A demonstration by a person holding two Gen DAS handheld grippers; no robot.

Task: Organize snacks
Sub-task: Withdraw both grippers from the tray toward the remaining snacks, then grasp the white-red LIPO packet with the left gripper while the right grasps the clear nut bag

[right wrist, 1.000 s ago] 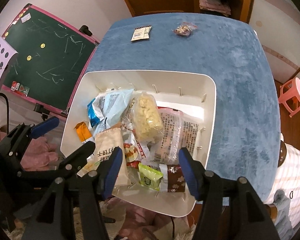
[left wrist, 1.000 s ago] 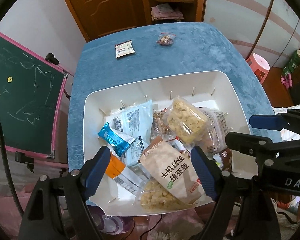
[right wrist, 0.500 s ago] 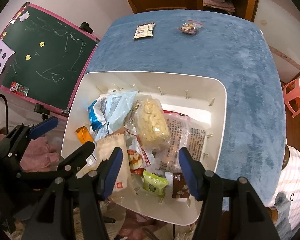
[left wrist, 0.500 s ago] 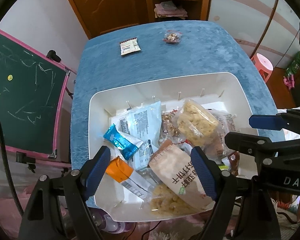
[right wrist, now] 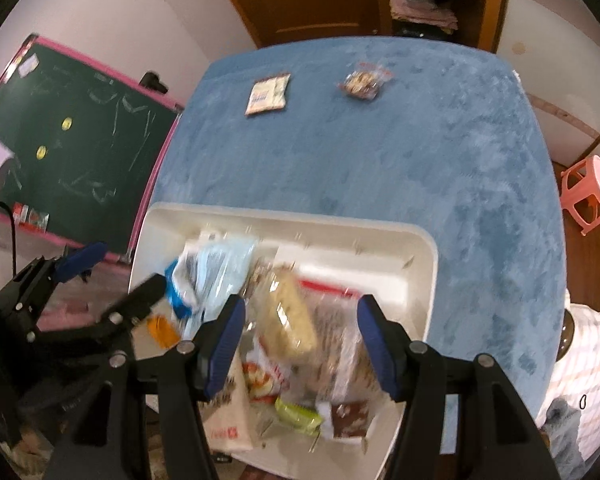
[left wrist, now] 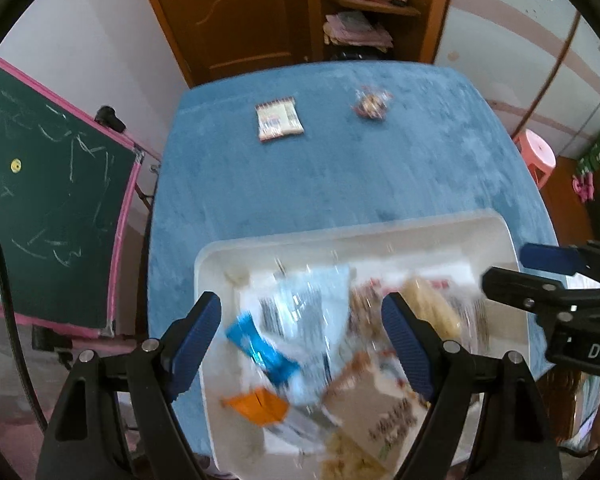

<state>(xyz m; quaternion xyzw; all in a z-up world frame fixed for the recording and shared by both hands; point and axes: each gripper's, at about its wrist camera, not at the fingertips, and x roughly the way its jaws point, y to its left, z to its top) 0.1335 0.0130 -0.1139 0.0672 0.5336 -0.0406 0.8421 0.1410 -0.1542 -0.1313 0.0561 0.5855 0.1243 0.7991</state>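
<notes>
A white bin (left wrist: 356, 236) (right wrist: 380, 236) full of snack packets sits at the near edge of the blue table (left wrist: 340, 176); its contents are blurred. Two snacks lie on the far side of the table: a flat white packet (left wrist: 279, 119) (right wrist: 268, 94) and a small clear bag of mixed snacks (left wrist: 371, 103) (right wrist: 362, 80). My left gripper (left wrist: 304, 344) is open and empty above the bin's left half. My right gripper (right wrist: 302, 344) is open and empty above the bin's middle. Each gripper shows at the edge of the other's view.
A green chalkboard with a pink frame (left wrist: 48, 216) stands left of the table. A pink stool (right wrist: 590, 188) stands on the right. A wooden door and shelf (left wrist: 364, 20) are behind the table.
Both grippers have moved forward and tilted up towards the far side of the table. The bin has slid lower in both views and the two loose snacks look nearer. Both stay open.
</notes>
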